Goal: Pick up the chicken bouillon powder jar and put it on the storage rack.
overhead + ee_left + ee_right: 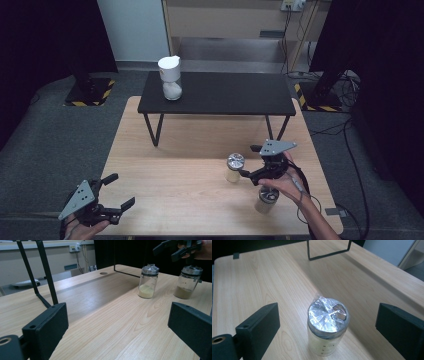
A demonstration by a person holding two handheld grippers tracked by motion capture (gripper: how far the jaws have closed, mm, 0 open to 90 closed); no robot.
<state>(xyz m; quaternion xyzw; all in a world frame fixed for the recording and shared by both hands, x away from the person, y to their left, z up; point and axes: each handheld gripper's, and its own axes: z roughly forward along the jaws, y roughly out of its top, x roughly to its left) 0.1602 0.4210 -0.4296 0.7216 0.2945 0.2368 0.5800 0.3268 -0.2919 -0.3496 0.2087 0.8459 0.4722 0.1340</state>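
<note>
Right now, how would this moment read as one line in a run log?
right hand-held gripper: open, above pale-powder jar | left hand-held gripper: open, empty | brown-powder jar: standing on table

Right gripper (248, 161) hangs over the desk (165, 195) with jaws wide; the pale-powder jar (327, 325) sits between and below them, free room on both sides of its lid; the brown-powder jar (266, 199) stands just behind that gripper, close under the hand; ahead of it the black stand (218, 93) and its thin legs (153, 129) block the way, though there's a low gap underneath; left gripper (116, 191) has open bare wood straight ahead, both jars well off to its right.
</note>
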